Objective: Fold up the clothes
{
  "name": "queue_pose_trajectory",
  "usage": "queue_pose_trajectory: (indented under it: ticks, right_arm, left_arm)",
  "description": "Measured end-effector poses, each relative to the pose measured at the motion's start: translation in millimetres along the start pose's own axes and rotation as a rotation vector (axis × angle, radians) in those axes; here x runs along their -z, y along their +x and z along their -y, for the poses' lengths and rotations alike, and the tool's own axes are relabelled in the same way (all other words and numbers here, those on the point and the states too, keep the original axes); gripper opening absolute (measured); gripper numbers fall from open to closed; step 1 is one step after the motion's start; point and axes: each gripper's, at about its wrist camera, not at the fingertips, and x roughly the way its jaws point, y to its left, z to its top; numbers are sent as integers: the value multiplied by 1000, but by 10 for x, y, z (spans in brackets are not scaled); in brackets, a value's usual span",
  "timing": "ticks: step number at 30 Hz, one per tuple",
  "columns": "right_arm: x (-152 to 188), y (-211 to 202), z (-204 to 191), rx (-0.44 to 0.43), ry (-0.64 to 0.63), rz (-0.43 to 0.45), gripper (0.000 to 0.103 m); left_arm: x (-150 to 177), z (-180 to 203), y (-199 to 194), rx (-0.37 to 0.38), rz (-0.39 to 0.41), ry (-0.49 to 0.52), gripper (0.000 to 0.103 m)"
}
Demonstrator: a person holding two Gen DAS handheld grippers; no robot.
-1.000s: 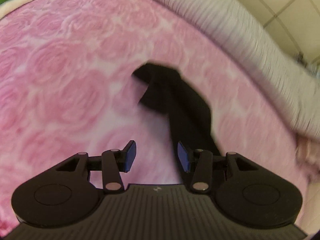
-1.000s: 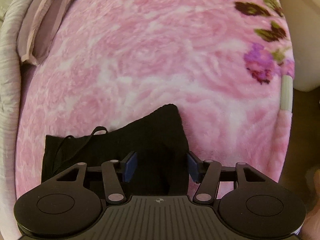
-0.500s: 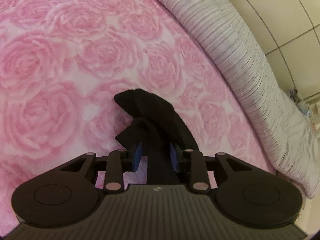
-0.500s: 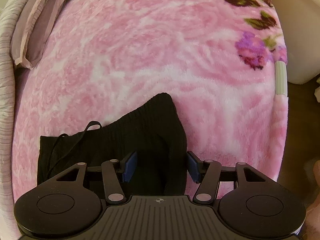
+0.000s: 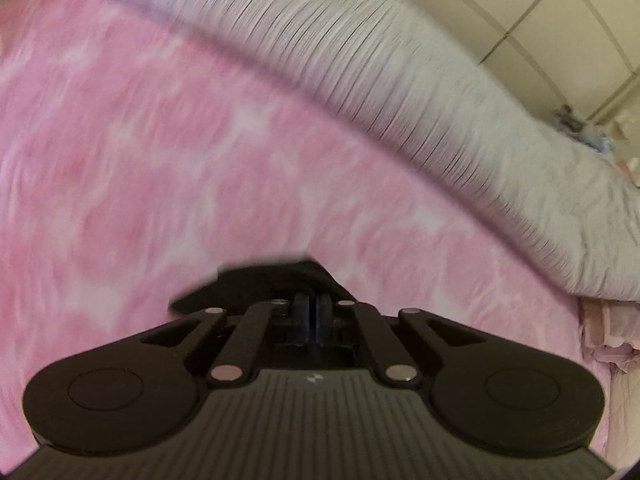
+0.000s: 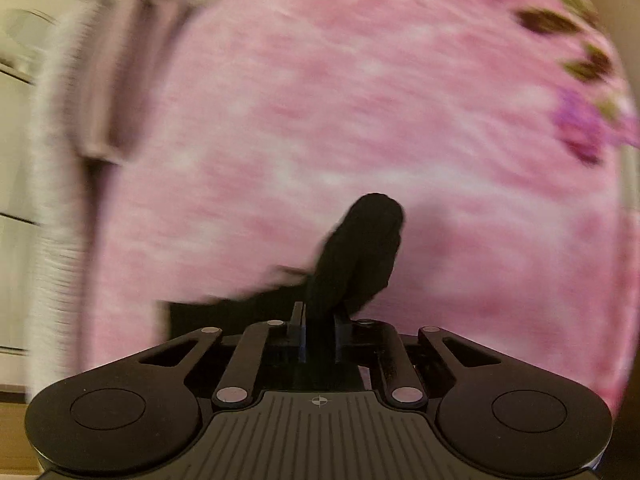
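Both jaws just closed, pinching black garment (image 6: 356, 256) | right view: bunched fabric; left view: flat edge only

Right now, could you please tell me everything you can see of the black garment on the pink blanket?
The black garment is a dark, soft, knit-looking cloth on a pink rose-patterned blanket. The right gripper has just closed its jaws on a bunched fold that rises above them; the rest trails left along the blanket. The left gripper, jaws shut, pinches another flat edge. Blur hides finer detail.

Warm, dim indoor light; both fisheye views are motion-blurred, bowed and dark-cornered at the edges.
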Motion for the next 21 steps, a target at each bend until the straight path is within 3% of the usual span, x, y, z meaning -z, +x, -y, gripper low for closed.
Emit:
queue_pose_trajectory:
  ticks: [5,8,11,13,16,18,21]
  right_arm:
    - [-91,-330,-892,-345,-118,105,10]
    - [-103,-577,-1325,-540,-195,165,10]
    - [-10,-810,-1390,-593,-268,175,10]
    - [91,-856,-1256,-535,-275,143,10]
    - [325,-749,-781,-343,-213,50,11]
    - [505,-619,-366,-164,-156,-17,14]
    - [720,-386,235,150,-104,-132,19]
  left_arm:
    - [-671,229,-573,29,251,34,0]
    - [-838,168,-1119,64,385,27,0]
    - [-718,-136,-1634,52,433,12,1]
    - [-471,-433,-1864,14,410,5,1]
    - [171,-1053,-1984,-101,285,-61,1]
    - [599,-1493,-1956,-183,165,-113,2]
    - [1230,-2068,-1761,-368,-11,-142,5]
